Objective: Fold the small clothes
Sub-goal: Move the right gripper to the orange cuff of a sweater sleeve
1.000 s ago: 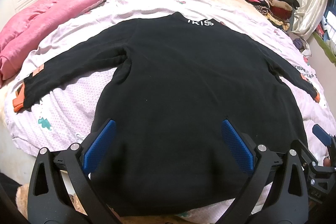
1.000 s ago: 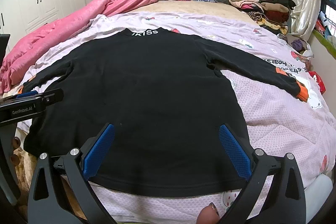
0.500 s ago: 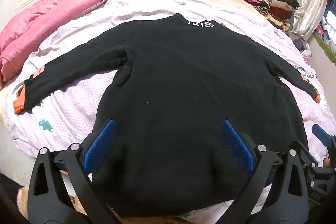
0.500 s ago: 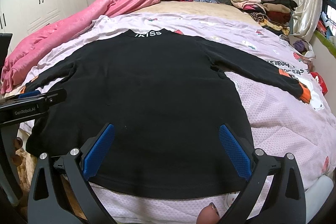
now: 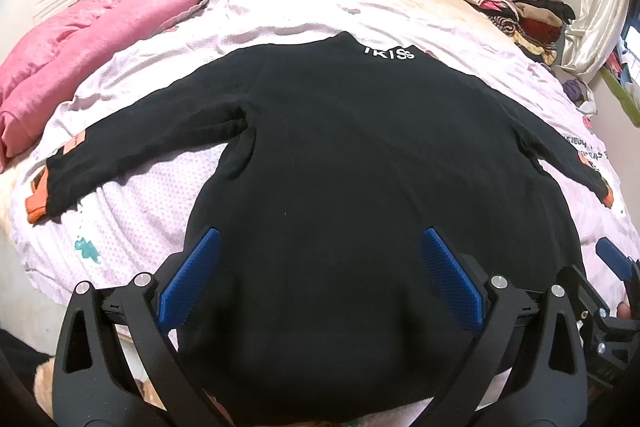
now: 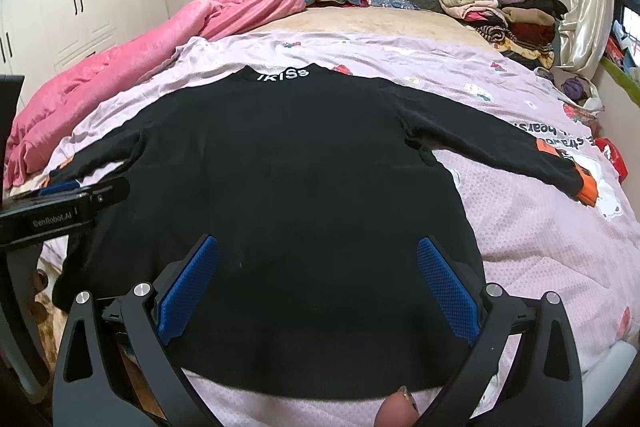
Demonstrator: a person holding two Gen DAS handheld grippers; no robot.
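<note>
A black long-sleeved top (image 5: 360, 163) (image 6: 288, 187) lies spread flat on the bed, both sleeves stretched sideways, orange cuffs at the ends and white letters at the collar. My left gripper (image 5: 320, 251) hovers open above the hem's left half, nothing between its blue pads. My right gripper (image 6: 318, 263) hangs open over the hem's right half, also holding nothing. The left gripper's body (image 6: 60, 203) shows at the left edge of the right wrist view.
A lilac patterned sheet (image 6: 540, 227) covers the bed. A pink quilt (image 5: 120, 23) runs along the left side. Stacks of folded clothes (image 6: 504, 15) sit at the far right by a curtain. White wardrobe doors (image 6: 80, 7) stand at left.
Both grippers have risen and pulled back a little from the top, so the bed looks slightly farther. The top has not moved and both grippers stayed open.
</note>
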